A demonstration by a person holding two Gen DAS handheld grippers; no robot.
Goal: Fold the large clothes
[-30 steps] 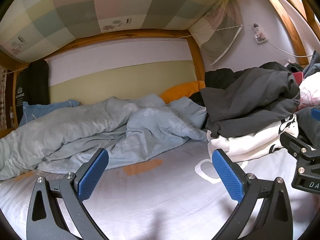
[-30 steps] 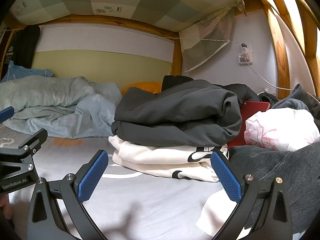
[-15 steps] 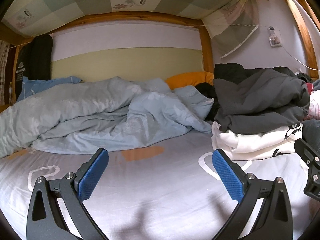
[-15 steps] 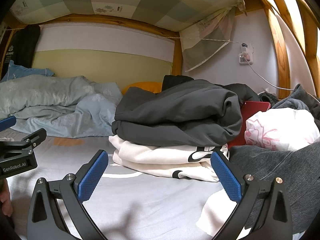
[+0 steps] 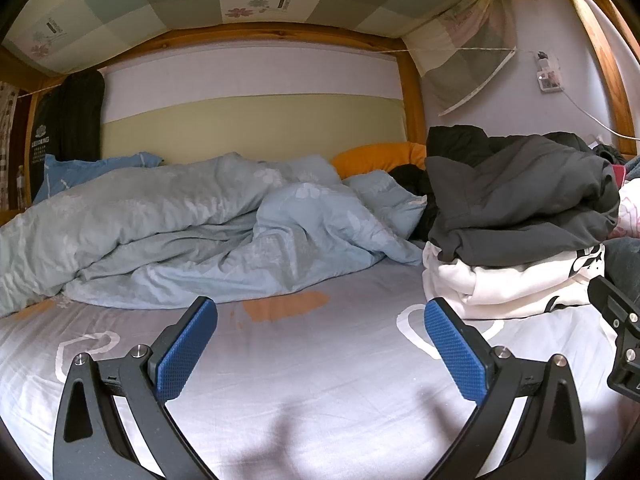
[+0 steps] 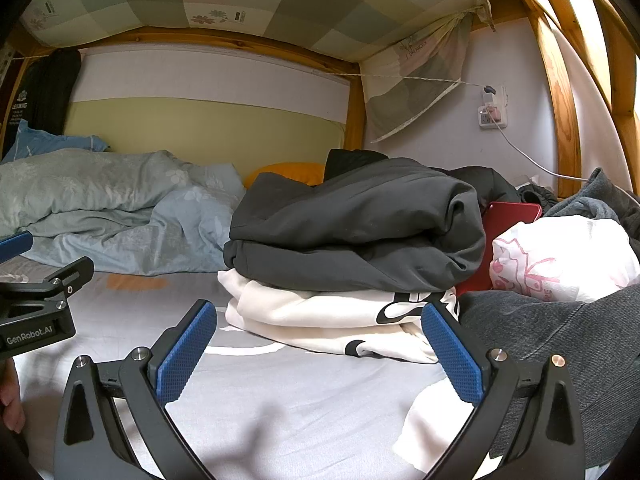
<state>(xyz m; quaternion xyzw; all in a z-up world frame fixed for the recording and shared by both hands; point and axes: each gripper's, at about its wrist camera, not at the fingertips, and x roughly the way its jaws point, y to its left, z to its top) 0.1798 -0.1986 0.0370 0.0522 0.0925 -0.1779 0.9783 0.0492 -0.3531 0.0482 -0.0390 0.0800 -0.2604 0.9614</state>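
- Clothes are what matters here: on the right half of the bed a dark grey folded jacket (image 6: 360, 232) lies on top of a white folded sweatshirt with black print (image 6: 320, 316), and just right of that stack a heavy grey knit garment (image 6: 560, 344) lies loose and unfolded over the sheet.
- Far left, a crumpled pale blue floral duvet (image 5: 180, 232) is heaped along the wall, well apart from the clothes.
- Left gripper (image 5: 320, 352) hovers over bare pale lilac bedsheet (image 5: 320, 400), jaws spread wide, holding and touching nothing.
- Right gripper (image 6: 318, 350) points at the stack, jaws likewise wide apart and empty; the white sweatshirt sits just beyond its tips.
- My guess is the next piece is the loose grey knit: best to drag it onto the clear sheet on the left first, pinch it by an edge or shoulder seam with each gripper, and spread it flat before folding, keeping clear of the finished stack.
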